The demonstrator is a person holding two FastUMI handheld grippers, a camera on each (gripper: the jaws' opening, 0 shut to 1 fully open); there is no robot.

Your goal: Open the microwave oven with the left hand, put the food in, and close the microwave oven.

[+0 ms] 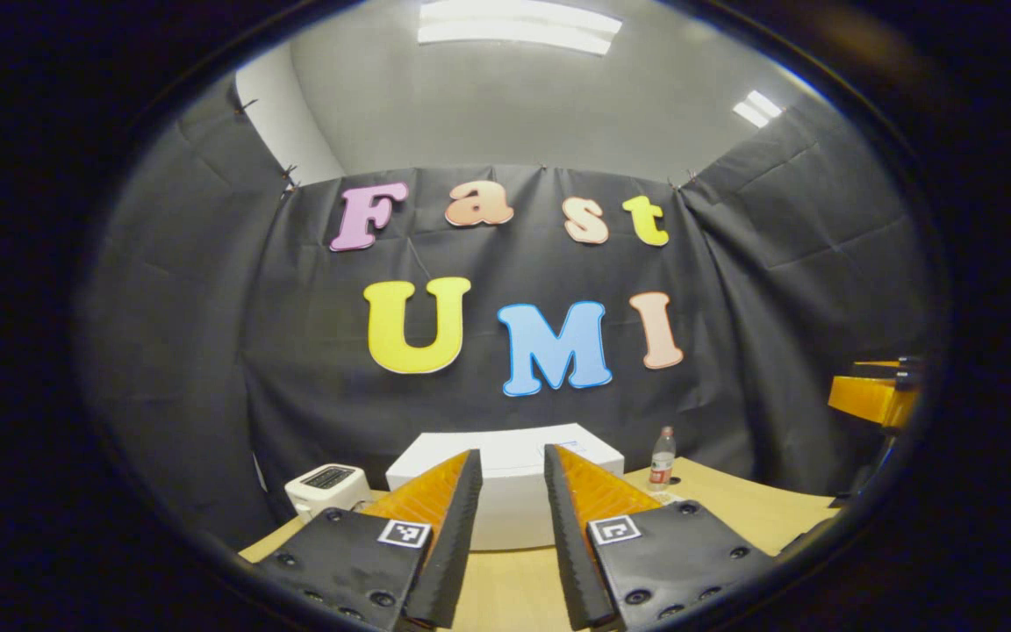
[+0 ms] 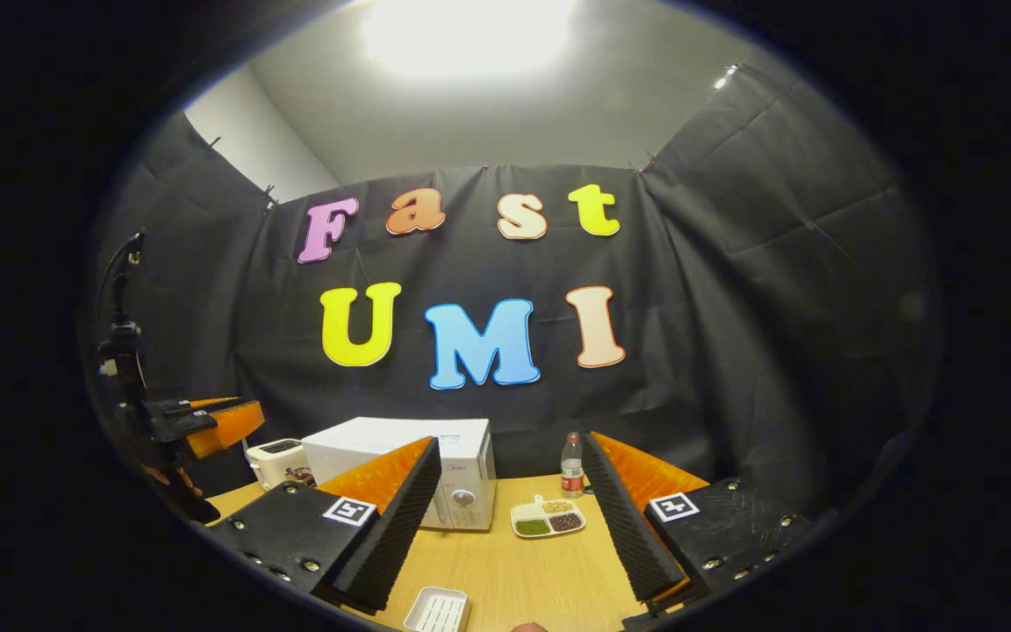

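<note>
A white microwave oven [image 1: 505, 513] stands at the back of the wooden table, straight ahead of my left gripper [image 1: 512, 456], which hangs above the table, open and holding nothing. In the right gripper view the microwave [image 2: 462, 465] has its door shut and its dial facing forward. To its right lies a white divided dish of food [image 2: 548, 518] with green, dark and pale grains. My right gripper [image 2: 510, 441] is wide open and holds nothing, well short of the dish. The left gripper [image 2: 225, 420] also appears at the far left there.
A white toaster [image 1: 326, 487] sits left of the microwave, and a clear bottle with a red label [image 2: 571, 465] stands behind the dish. A small white ribbed tray [image 2: 437, 610] lies near the table's front edge [image 2: 523, 570]. Black cloth walls close in on three sides.
</note>
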